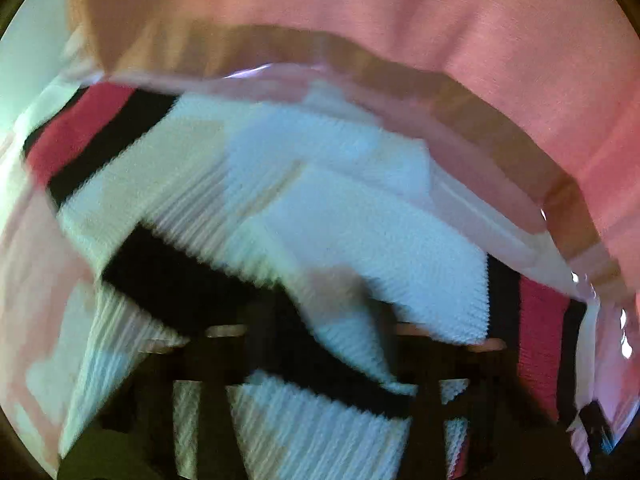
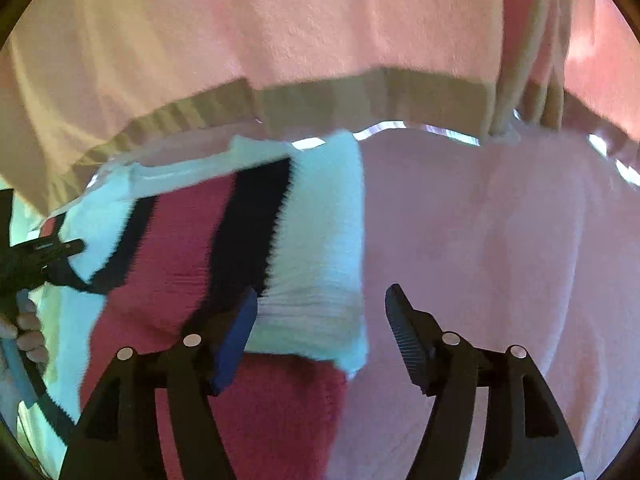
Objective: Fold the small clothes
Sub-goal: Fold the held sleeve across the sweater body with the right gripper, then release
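Observation:
A small knit sweater (image 2: 312, 240), white with red and black stripes, lies on a pink cloth-covered table (image 2: 500, 260). My right gripper (image 2: 320, 320) is open just above the sweater's right edge, its fingers (image 2: 404, 328) apart and empty. In the left wrist view the sweater (image 1: 340, 208) fills the frame, blurred, and its knit drapes over my left gripper (image 1: 320, 344), whose dark fingers are mostly hidden under the fabric. The left gripper also shows at the far left of the right wrist view (image 2: 44, 252), at the sweater's left side.
A person in a pink top with a beige ribbed hem (image 2: 320, 92) stands close behind the table's far edge. The person's hand (image 2: 28, 332) holds the left gripper's handle. Bare pink cloth lies to the sweater's right.

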{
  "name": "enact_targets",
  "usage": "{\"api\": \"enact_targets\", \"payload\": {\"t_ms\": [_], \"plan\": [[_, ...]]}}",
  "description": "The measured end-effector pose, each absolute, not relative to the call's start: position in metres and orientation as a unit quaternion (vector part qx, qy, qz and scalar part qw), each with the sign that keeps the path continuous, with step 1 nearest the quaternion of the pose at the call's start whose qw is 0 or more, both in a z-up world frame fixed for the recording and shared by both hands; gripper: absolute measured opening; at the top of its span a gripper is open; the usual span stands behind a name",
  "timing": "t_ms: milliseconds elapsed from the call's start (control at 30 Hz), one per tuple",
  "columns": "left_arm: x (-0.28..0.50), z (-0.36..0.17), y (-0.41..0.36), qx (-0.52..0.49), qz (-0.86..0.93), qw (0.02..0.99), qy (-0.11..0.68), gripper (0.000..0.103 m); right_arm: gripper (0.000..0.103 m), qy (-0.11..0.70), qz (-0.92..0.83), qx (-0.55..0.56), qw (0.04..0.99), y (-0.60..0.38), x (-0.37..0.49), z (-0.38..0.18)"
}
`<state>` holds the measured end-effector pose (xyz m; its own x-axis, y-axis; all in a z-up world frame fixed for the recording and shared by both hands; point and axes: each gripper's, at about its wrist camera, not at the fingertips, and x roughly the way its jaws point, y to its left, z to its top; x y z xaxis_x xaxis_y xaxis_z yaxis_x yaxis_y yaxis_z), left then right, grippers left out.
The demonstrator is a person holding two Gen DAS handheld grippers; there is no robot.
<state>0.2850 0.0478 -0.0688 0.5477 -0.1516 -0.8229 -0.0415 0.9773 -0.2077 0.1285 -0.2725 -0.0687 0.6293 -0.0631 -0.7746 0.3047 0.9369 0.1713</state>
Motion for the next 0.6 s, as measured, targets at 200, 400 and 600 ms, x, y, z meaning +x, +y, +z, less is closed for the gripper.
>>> {"api": "enact_targets", "payload": {"t_ms": [200,400,600], "plan": [[0.268,-0.015,0.042,-0.114,-0.048,0.909,0.397,0.007,0.019,0.357,-0.05,0.189,0.913,-0.277,0.116,-0.041],[0.275,-0.071,0.076,-0.118,-0.011,0.87,0.479,0.008,0.027,0.438,-0.08,0.194,0.874,-0.286,0.123,-0.086],[0.254,-0.011,0.157,-0.209,0.02,0.903,0.376,0.036,0.05,0.35,-0.108,0.093,0.926,-0.243,0.092,-0.016]]}}
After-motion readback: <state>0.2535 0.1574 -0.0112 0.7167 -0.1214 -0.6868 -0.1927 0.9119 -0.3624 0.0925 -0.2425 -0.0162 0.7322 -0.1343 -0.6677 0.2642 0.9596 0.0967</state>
